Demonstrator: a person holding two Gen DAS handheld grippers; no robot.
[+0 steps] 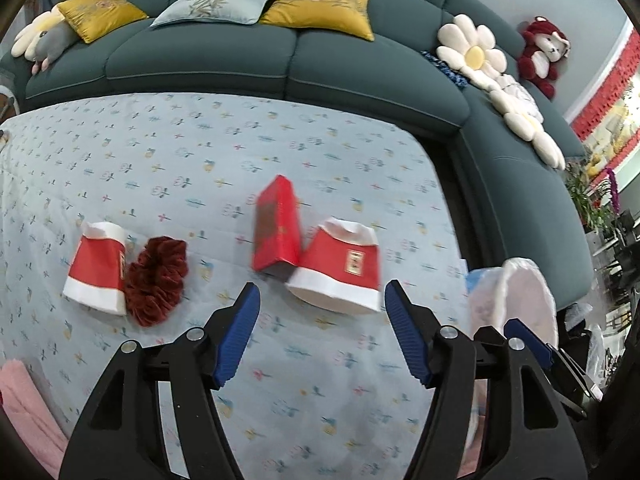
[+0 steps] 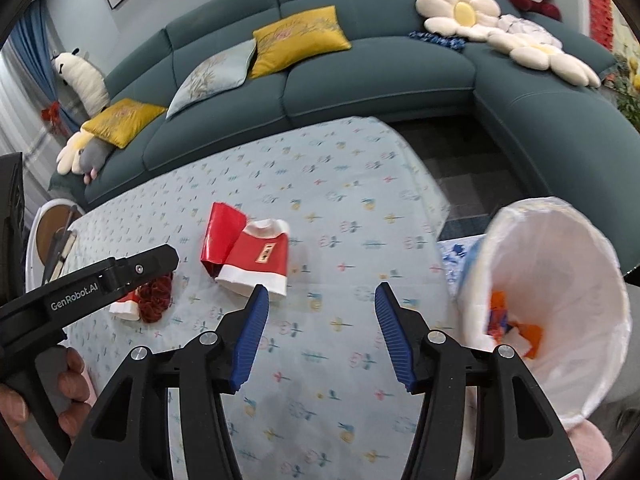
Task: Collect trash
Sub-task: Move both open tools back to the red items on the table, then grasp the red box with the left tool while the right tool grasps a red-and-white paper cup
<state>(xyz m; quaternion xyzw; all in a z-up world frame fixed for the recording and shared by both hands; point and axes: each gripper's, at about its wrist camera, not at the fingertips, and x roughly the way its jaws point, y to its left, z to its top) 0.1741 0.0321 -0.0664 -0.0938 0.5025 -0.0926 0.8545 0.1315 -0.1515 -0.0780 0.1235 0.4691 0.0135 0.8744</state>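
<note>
Both grippers, left (image 1: 322, 300) and right (image 2: 319, 304), hang spread and empty. Nearest cup (image 1: 340, 270) lies on the cloth beside the box (image 1: 276, 230); looks light and crushable, so pinch its rim gently.

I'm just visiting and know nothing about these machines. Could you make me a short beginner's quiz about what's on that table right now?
1. True or false: the left tool is gripping a paper cup.
2. What touches the red box: A) the dark red scrunchie, B) the nearer red-and-white paper cup, C) the lined bin?
3. Fill in: the bin's white liner holds scraps coloured ____.

Key: 1 false, both the left and the right tool are open and empty. 2 B. 3 orange.
</note>
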